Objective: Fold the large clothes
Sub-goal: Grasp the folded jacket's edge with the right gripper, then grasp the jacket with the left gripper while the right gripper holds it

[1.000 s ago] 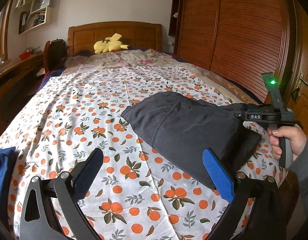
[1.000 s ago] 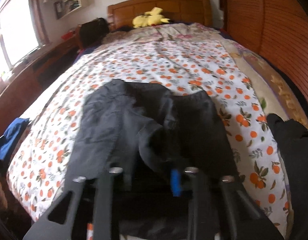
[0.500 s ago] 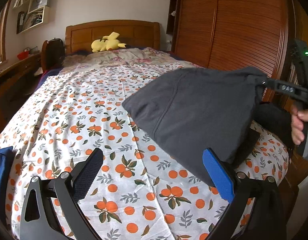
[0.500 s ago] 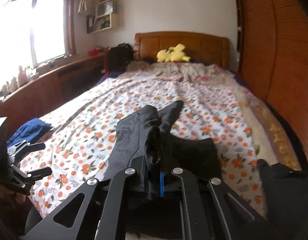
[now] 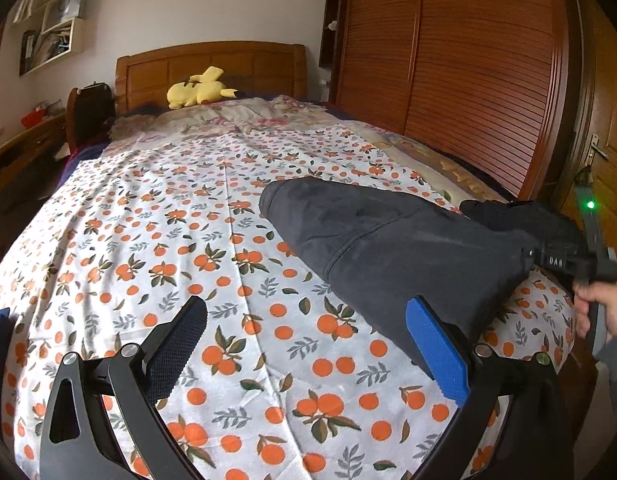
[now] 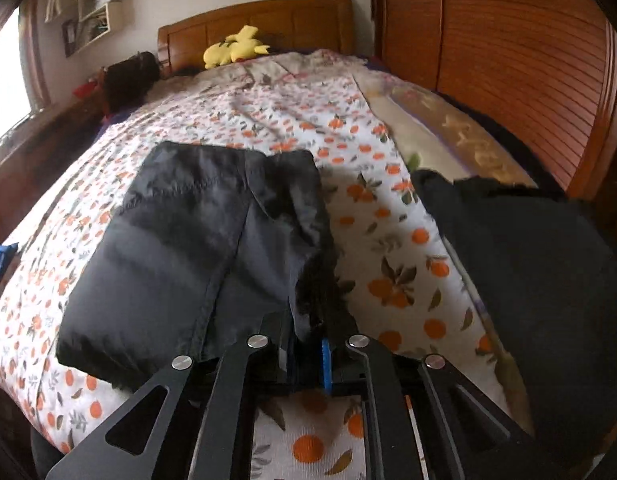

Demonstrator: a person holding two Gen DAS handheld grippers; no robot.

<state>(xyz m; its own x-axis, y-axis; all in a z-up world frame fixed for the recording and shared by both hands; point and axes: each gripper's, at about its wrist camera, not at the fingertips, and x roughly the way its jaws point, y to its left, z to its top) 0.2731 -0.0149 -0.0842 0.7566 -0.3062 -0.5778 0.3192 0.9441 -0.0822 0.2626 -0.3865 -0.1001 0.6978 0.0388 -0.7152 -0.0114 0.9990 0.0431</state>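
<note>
We hold our left gripper (image 5: 304,344), a black two-finger claw with one dark pad and one bright blue pad, low over the white bedsheet printed with oranges and leaves (image 5: 212,248). Its jaws stand wide apart with nothing between them; only the sheet shows in the gap.

Our right gripper (image 6: 308,356) is nearly closed, its jaws having just been opening a little, yet the pads still pinch the near edge of the dark grey folded trousers (image 6: 196,248). The cloth bunches up where it runs in between the blue pads. In the left wrist view the same trousers (image 5: 388,248) lie folded on the right half of the bed, near its foot, with their near right end drawn toward the right gripper (image 5: 564,260), which our right hand (image 5: 600,304) grips by the handle.

Just to the right of the trousers, a separate black garment (image 6: 540,280) lies heaped at the bed's right edge, with a strip of sheet between the two. A yellow plush toy (image 5: 198,90) rests against the wooden headboard (image 5: 212,60) at the far end, and a ribbed wooden wardrobe (image 5: 468,72) lines the right wall.
</note>
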